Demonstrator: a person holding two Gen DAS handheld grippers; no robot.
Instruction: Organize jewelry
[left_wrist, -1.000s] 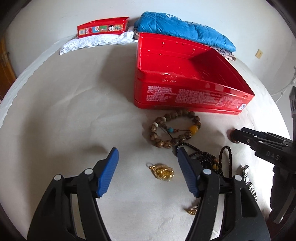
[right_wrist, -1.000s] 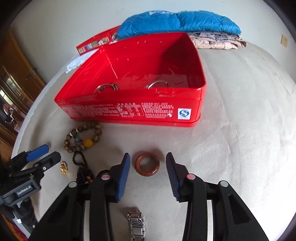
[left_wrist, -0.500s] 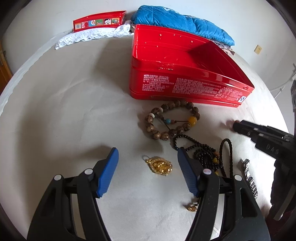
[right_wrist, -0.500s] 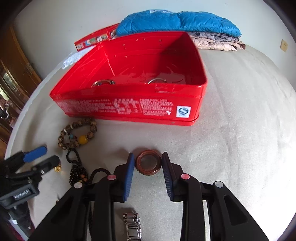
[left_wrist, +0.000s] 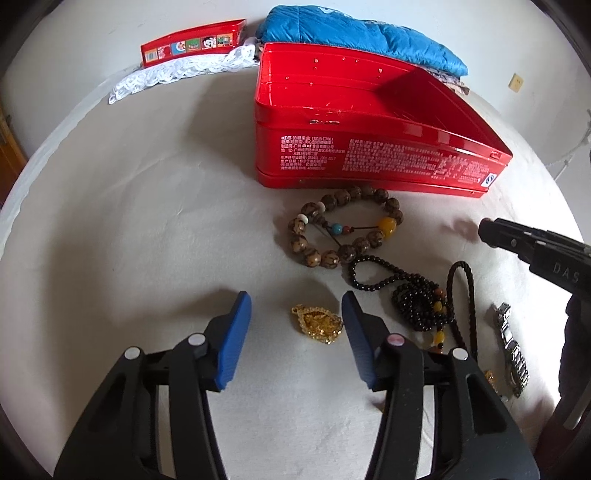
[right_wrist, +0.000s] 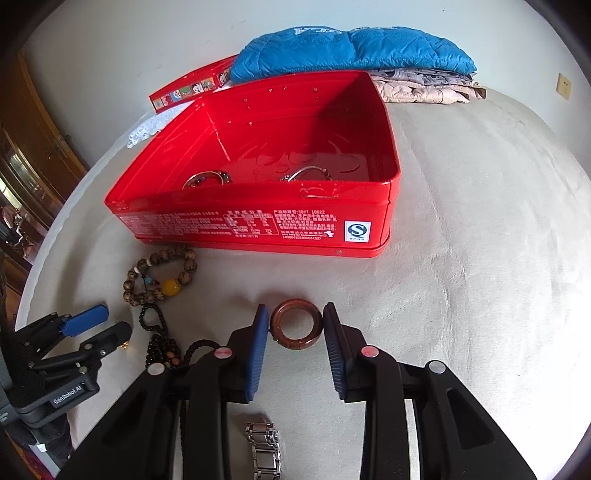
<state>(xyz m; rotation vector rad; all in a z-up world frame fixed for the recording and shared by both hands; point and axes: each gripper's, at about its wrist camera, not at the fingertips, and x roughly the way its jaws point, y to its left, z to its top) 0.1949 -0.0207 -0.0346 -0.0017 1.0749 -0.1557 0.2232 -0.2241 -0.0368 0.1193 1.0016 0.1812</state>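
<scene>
Gold pendant (left_wrist: 319, 325) between closing left gripper (left_wrist: 295, 332) pads, untouched, bead necklace (left_wrist: 413, 295) alongside.

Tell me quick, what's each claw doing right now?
Left gripper: closing around the gold pendant, pads not yet touching.
Right gripper: shut on the brown ring.

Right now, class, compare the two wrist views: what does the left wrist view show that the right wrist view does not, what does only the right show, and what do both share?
Only the left wrist view: the gold pendant lying whole between the closing left claw, not yet touched.

Only the right wrist view: the brown ring between the right claw, its pads against the rim, and two bangles inside the tin.

Both: the red tin, wooden bracelet, black beads, watch, blue jacket and small red box.
</scene>
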